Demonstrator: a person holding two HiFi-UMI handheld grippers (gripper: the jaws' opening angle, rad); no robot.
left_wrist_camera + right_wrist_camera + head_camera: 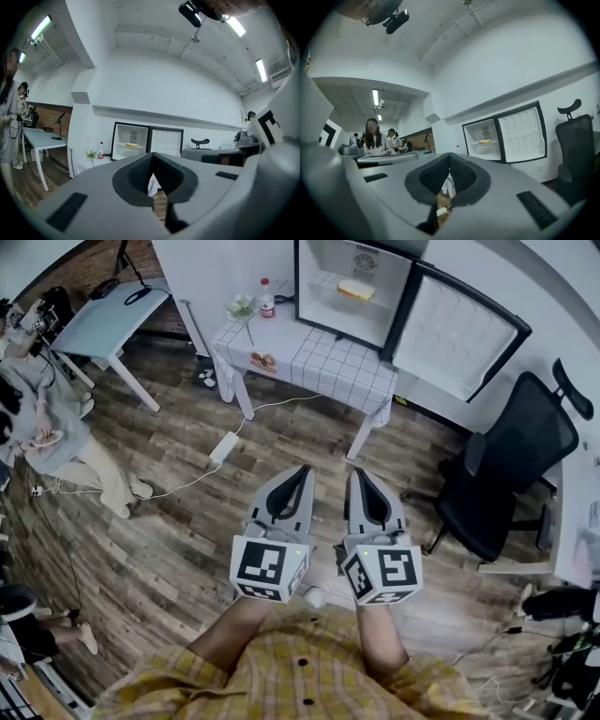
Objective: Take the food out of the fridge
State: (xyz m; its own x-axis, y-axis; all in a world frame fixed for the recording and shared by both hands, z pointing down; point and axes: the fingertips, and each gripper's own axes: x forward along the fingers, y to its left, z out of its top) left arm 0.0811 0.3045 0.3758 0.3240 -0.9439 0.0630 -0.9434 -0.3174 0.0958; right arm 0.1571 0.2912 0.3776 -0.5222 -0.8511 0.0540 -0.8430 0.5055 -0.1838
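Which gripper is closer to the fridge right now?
Right, slightly. The right gripper lines up almost straight below the open fridge in the head view; the left gripper sits beside it, offset left. Both are far short of it.

The grey plastic left tongs (302, 471) and right tongs (357, 474) point level, side by side, each with jaws closed on nothing.

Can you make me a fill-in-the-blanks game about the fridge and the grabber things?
The fridge door stands ____.
The food on its shelf is ____ in colour.
The left gripper and right gripper are both ____, holding nothing.
Missing words: open, yellow, shut.
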